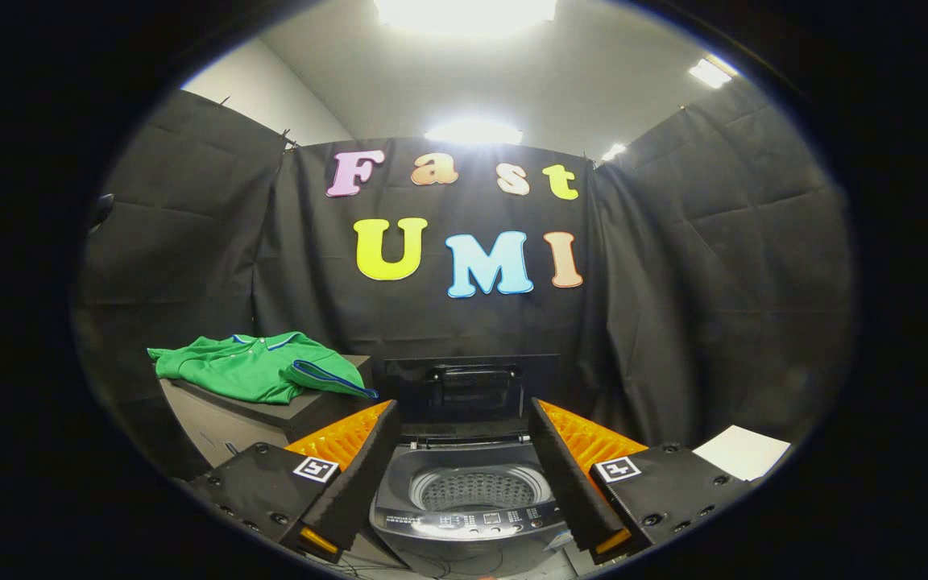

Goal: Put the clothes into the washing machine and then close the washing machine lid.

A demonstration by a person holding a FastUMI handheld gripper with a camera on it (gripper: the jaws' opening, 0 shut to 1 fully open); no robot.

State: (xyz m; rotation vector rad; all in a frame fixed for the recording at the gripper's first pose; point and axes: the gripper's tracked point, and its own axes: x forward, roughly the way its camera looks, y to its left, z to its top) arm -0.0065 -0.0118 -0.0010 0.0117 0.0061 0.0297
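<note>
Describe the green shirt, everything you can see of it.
The green shirt is a polo of soft-looking knit, with a buttoned placket and blue trim along collar and sleeve cuff. It lies loosely folded and crumpled on a dark block atop a box, beside the open washer. One sleeve drapes toward the block's edge. Nothing else touches it. The hand-held gripper is open, its fingers straddling the washer's drum, clear of the shirt.

Washing machine (464, 515) panel print too small to read.
</note>
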